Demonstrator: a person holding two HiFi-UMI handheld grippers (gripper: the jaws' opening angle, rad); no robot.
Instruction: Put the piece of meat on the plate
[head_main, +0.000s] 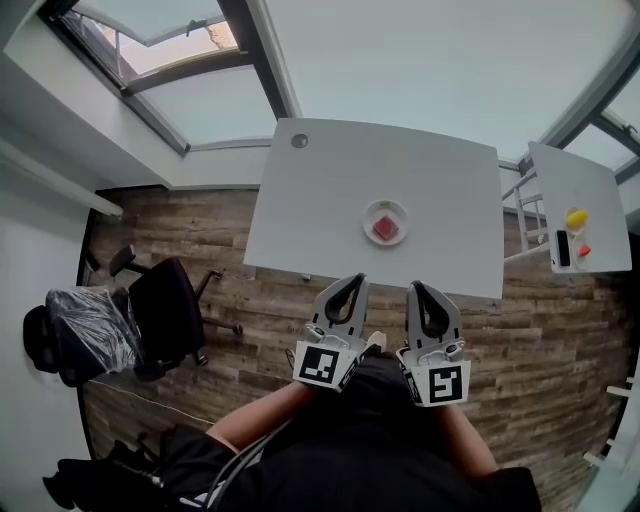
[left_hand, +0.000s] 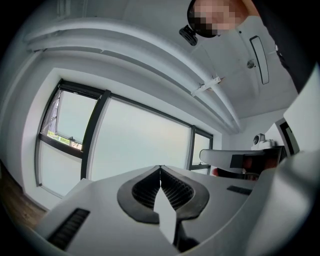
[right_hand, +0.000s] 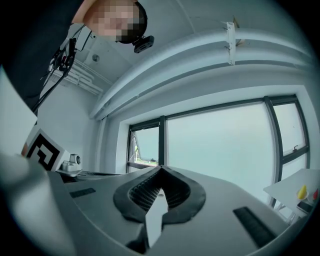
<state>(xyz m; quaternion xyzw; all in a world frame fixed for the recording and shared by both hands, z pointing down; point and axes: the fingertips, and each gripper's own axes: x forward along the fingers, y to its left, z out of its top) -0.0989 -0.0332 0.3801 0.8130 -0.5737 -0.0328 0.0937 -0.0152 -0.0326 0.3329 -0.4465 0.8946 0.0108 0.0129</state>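
In the head view a red piece of meat (head_main: 387, 229) lies on a small white plate (head_main: 371, 212) near the front edge of the white table (head_main: 330, 200). Both grippers are held close to my body, short of the table and apart from the plate. The left gripper (head_main: 352, 277) is shut with nothing in it, and so is the right gripper (head_main: 417, 285). The left gripper view shows its jaws meeting at the tip (left_hand: 160, 167), level, facing the windows. In the right gripper view the jaws are likewise closed at the tip (right_hand: 161, 169). Neither gripper view shows the plate.
A second white table (head_main: 590, 190) at the right carries a yellow item (head_main: 577, 217), a small red item (head_main: 584, 250) and a black object (head_main: 563, 248). A black office chair (head_main: 165, 310) stands on the wooden floor at the left. Large windows (head_main: 200, 60) run behind the table.
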